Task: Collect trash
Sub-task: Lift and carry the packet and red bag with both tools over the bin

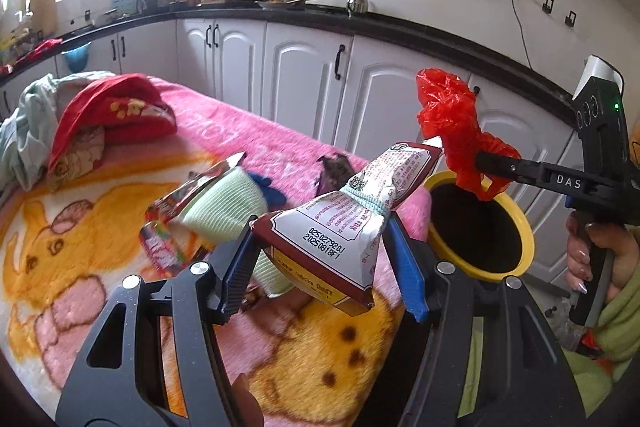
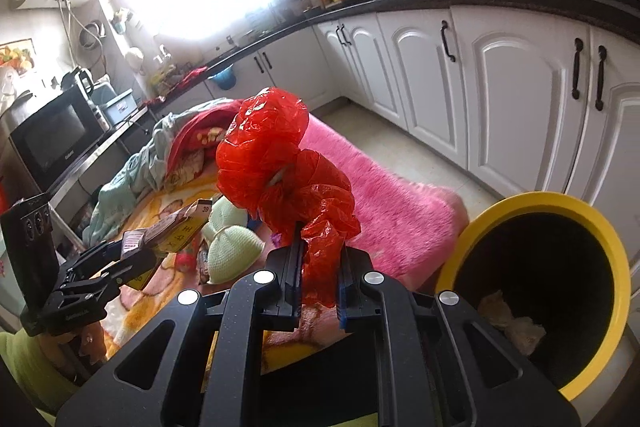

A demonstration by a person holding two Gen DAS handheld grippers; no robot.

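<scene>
My left gripper [image 1: 320,231] is shut on a brown-and-white snack packet [image 1: 352,219] and holds it above the pink blanket; it also shows in the right wrist view [image 2: 136,251] with the packet [image 2: 172,231]. My right gripper [image 2: 318,259] is shut on a crumpled red plastic bag [image 2: 280,163]. In the left wrist view the right gripper [image 1: 486,163] holds the red bag [image 1: 452,123] above the yellow-rimmed bin [image 1: 520,223]. The bin [image 2: 532,205] stands right of the blanket and holds some pale crumpled trash [image 2: 512,323].
A colourful wrapper [image 1: 168,223], pale green socks [image 1: 224,207], a blue item [image 1: 270,187] and a dark purple wrapper [image 1: 334,171] lie on the blanket [image 1: 248,131]. A heap of red and teal clothes [image 1: 80,123] sits at its far left. White cabinets [image 1: 304,83] stand behind.
</scene>
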